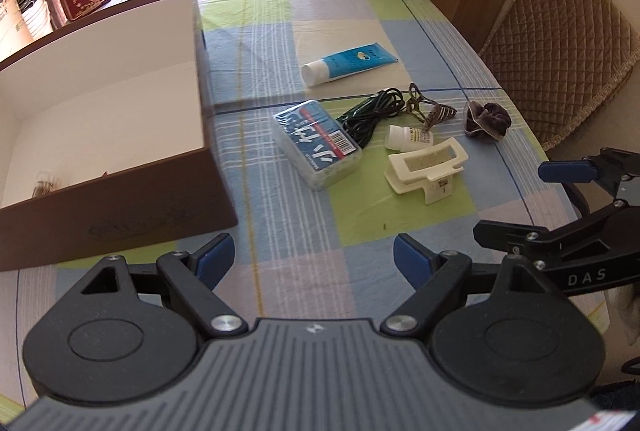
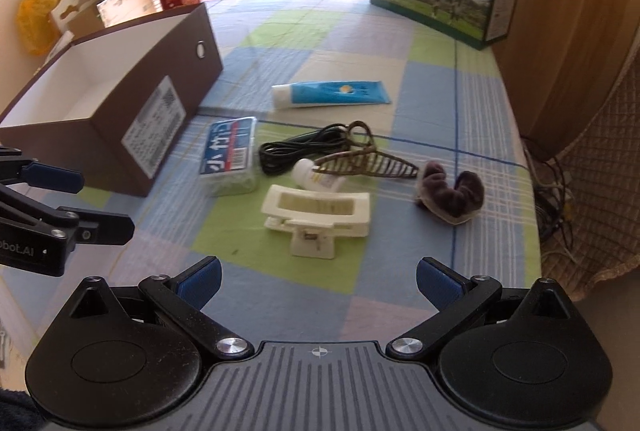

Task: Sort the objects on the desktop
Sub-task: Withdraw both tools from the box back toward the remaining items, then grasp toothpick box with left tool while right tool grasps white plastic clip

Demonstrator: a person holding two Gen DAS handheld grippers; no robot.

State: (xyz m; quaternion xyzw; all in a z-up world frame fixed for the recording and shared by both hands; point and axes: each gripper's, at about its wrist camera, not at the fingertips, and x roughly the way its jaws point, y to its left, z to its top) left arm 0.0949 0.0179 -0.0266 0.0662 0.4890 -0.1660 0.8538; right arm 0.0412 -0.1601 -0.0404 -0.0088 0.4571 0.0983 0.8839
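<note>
While both my left gripper (image 1: 314,257) and right gripper (image 2: 318,277) hang wide open and empty, the cream hair clip (image 2: 316,217) lies just ahead on the checked cloth, well right of the brown box (image 2: 120,135). Light, rigid, smooth plastic, probably; I'd pinch across its long body, not the sprung tab.

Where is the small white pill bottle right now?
Both wrist views show the small white pill bottle lying on the checked tablecloth, between the coiled black cable and the cream plastic clip.

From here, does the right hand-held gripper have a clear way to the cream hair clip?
Probably yes. The right hand-held gripper is open and empty, and the cream hair clip lies just ahead on bare tablecloth, nothing between them.
</note>
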